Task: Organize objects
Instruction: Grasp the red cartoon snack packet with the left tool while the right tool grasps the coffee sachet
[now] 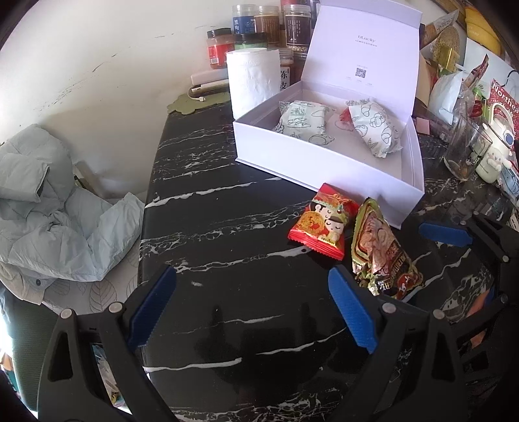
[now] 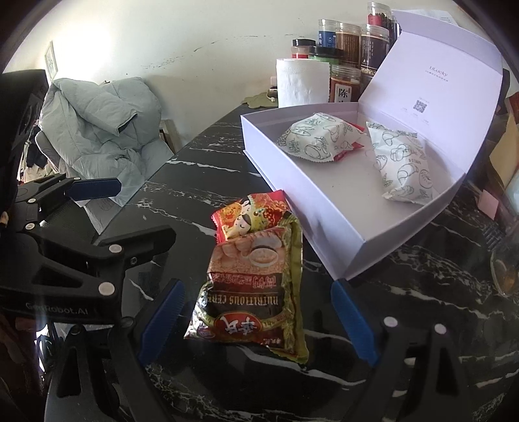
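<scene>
An open white box [image 1: 285, 159] [image 2: 324, 233] with its lid up stands on the black marble table [image 1: 227, 227]. Two white printed snack packets [image 1: 303, 121] [image 2: 319, 138] lie in it, over a small red packet [image 2: 348, 151]. In front of the box lie a red cartoon packet [image 1: 321, 225] [image 2: 246, 217] and a gold-brown cereal packet [image 1: 379, 256] [image 2: 256, 292]. My left gripper [image 1: 253, 308] is open and empty, left of the cereal packet. My right gripper [image 2: 259, 324] is open, its jaws either side of the cereal packet's near end.
A paper roll [image 1: 253, 81] and several jars [image 1: 259, 26] stand behind the box. A glass [image 1: 464, 146], a mug and bags crowd the right side. A grey jacket [image 1: 48, 211] lies on a chair left of the table edge.
</scene>
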Available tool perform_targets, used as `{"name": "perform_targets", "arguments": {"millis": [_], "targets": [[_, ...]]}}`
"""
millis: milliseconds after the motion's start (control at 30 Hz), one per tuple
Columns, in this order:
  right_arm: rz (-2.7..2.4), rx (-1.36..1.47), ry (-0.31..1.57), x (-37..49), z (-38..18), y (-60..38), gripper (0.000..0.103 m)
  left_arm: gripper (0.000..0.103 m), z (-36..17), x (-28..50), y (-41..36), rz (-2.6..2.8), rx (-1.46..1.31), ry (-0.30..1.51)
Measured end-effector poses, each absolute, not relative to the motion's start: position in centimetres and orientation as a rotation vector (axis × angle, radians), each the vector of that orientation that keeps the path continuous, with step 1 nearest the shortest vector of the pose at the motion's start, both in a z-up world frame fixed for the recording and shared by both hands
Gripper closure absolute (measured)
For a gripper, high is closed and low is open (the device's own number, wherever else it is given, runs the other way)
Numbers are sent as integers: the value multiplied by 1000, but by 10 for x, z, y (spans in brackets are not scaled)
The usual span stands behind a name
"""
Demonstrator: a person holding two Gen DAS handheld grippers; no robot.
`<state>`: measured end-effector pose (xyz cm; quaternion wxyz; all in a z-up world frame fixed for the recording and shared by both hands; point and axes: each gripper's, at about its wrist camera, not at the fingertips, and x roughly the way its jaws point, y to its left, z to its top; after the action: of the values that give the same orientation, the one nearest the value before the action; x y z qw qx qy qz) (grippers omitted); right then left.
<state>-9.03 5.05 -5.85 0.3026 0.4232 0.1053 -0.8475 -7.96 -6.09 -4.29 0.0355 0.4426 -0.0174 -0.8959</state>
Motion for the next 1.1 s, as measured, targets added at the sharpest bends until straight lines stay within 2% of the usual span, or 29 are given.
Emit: {"name": "perform_targets", "arguments": {"millis": [67, 100, 167, 300, 733, 967, 1100], "targets": [[-2232, 1146, 284, -94, -63, 50, 14, 8, -45, -86, -57, -2775, 1373, -80], [-2216, 1151, 269, -96, -66, 51, 25, 8, -47, -90, -55, -2781, 1387, -89], [-2159, 1169, 200, -97, -68, 54, 37, 8, -48, -97, -53, -2799, 1405, -84], [-2156, 1182, 159, -95, -68, 61, 46, 8, -49, -110, -49, -2847, 1433, -33], [-2193, 1170, 157, -85, -67, 90, 47, 8, -72, -136, -41, -2812, 1555, 55], [-2202, 1149, 166, -75, -66, 98, 47, 8, -74, -144, -27, -2843, 1552, -2], [-2243, 1134, 203, -68, -67, 100, 44, 8, -79, -152, -20, -2801, 1577, -95]]}}
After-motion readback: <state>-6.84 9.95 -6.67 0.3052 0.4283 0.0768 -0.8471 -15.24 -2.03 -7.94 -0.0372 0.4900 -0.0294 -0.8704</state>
